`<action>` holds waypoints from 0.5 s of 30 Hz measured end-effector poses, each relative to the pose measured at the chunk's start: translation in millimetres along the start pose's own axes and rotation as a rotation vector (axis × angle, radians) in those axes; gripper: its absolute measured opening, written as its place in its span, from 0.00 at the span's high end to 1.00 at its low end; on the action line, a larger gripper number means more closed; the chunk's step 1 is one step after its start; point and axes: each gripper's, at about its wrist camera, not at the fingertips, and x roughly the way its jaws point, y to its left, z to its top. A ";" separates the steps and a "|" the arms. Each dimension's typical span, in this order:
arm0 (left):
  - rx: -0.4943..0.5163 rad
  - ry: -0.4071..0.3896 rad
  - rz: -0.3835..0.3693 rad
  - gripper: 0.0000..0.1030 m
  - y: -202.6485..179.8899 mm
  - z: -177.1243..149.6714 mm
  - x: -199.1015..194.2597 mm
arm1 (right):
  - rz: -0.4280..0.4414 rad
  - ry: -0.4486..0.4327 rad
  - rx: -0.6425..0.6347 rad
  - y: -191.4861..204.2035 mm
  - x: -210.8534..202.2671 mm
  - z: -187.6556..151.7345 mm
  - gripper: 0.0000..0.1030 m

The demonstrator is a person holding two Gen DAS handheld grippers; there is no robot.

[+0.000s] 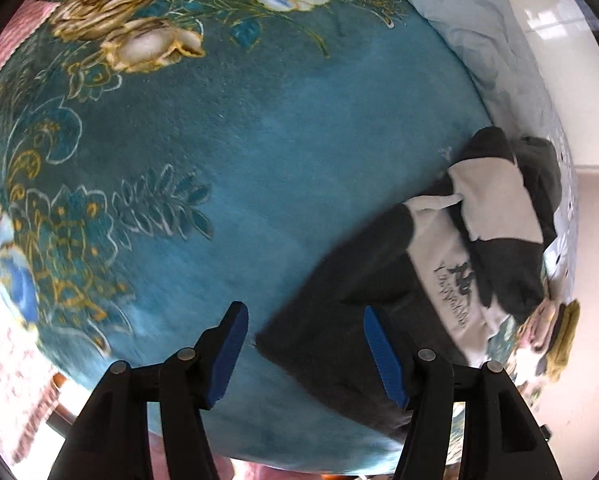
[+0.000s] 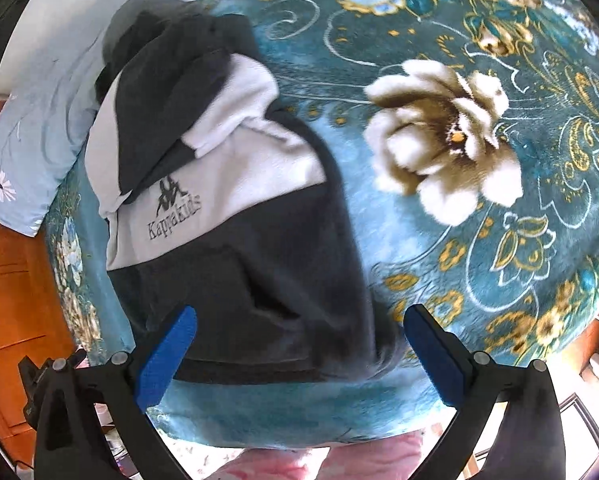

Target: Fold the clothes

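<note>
Meanwhile both hand-held grippers, left (image 1: 305, 350) and right (image 2: 299, 354), gape empty above the hoodie (image 2: 235, 248) beside a pillow (image 2: 35, 140).

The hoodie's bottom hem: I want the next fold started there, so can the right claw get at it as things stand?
Probably yes. The right claw is open just above the hoodie, its hem lies flat on the blanket, and nothing sits between them.
</note>
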 end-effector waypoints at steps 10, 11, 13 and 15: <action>0.134 0.153 0.015 0.37 19.5 -2.4 57.1 | -0.070 0.102 -0.021 2.8 36.5 -36.2 0.00; 0.161 0.165 0.014 0.37 15.7 -2.8 63.3 | -0.079 0.105 -0.006 -2.8 40.4 -35.3 0.00; 0.238 0.195 0.017 0.37 3.7 -4.0 77.8 | -0.096 0.107 0.026 -14.3 47.4 -31.2 0.00; 0.314 0.207 0.022 0.37 -8.6 -5.3 87.4 | -0.107 0.098 0.032 -22.8 53.5 -22.5 0.00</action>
